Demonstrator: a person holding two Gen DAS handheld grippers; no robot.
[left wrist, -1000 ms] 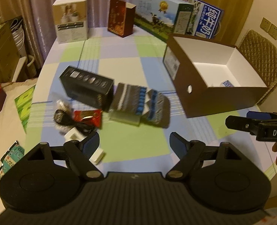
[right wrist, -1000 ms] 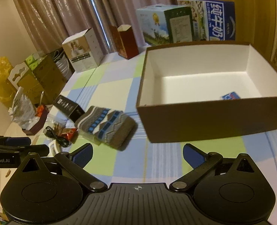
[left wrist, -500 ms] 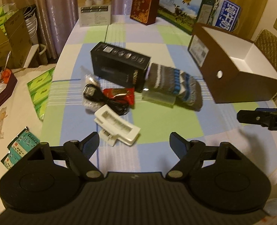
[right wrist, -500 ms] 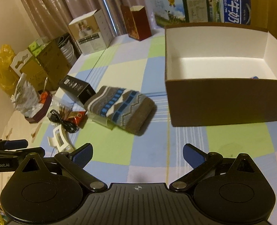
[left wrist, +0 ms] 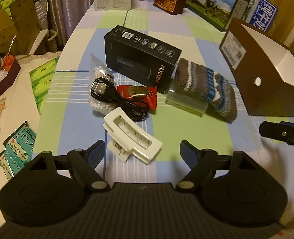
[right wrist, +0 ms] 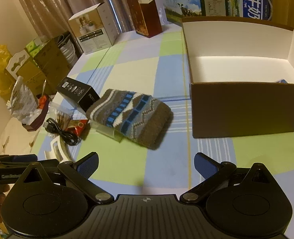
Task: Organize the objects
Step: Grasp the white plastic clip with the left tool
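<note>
While both tools hang over the checked worktop (left wrist: 188,33) with nothing between their fingers, the loose things lie in a cluster ahead of the left tool (left wrist: 142,153), whose blue pads are spread wide. In the left wrist view a white clip (left wrist: 132,137) lies just past that tool at 12 o'clock, its near end between the fingers' tips but touching neither. Beyond it, a coiled black cable (left wrist: 119,97) rests partly on a clear bag of cotton swabs (left wrist: 101,85) and over the edge of a red packet (left wrist: 139,94). At 12 o'clock farther out a black box (left wrist: 141,59) lies flat, and at 1 o'clock a grey-and-blue knit sock (left wrist: 206,87) lies with one end against the black box and over a clear plastic case (left wrist: 186,101). A brown carton (left wrist: 266,91) with a white inside stands at 2 o'clock, apart from the sock. The right tool (right wrist: 146,166) is likewise spread wide; from its camera the sock (right wrist: 131,115) is at 12 o'clock and the carton (right wrist: 246,109) at 1 o'clock, open on top, with a small blue thing (right wrist: 282,81) barely showing over its near wall. Printed cartons stand along the far edge of the worktop.
</note>
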